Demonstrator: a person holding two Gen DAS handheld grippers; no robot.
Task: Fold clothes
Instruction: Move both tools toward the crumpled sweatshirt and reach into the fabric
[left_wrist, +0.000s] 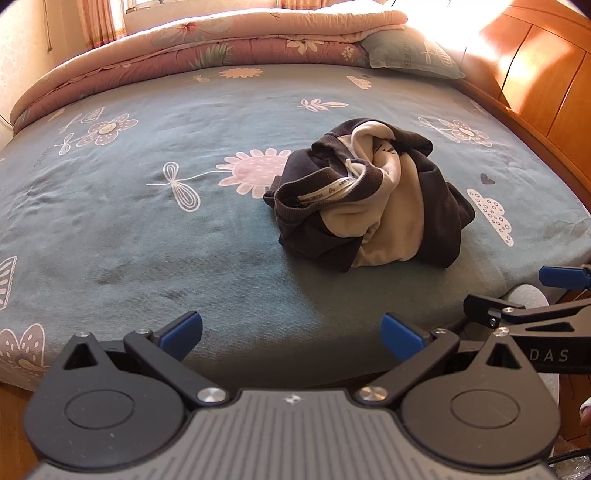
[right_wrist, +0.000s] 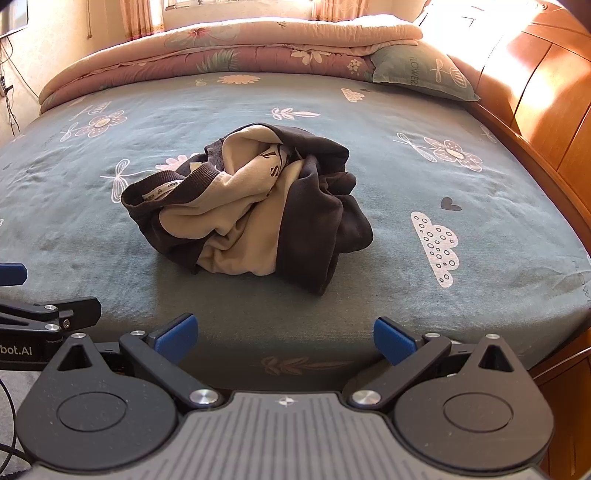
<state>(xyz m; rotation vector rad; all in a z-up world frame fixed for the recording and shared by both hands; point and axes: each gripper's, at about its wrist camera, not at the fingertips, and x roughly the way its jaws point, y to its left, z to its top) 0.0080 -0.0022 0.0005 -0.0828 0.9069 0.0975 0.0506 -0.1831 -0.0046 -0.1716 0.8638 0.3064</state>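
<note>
A crumpled sweatshirt is seen heaped on the teal flowered bedsheet, near the bed's front edge and well short of the folded quilt stacked at the far side. From the left wrist view, a pink printed flower is shown just beside the sweatshirt's left flank; in the right wrist view most of that flower is hidden behind the garment. Printed lettering on the cream panel is exposed more fully to the right wrist camera. A wall with dangling cables, left of the quilt, is caught only there.

The sweatshirt is bunched into a rough ball, dark brown fabric wrapped around cream, its ribbed collar and white neck label turned outward on the left.

The left gripper is held spread wide, nothing between its blue pads, well apart from the sweatshirt. The right gripper is likewise spread and holds nothing. A pillow lies by the wooden headboard, right of the sweatshirt.
</note>
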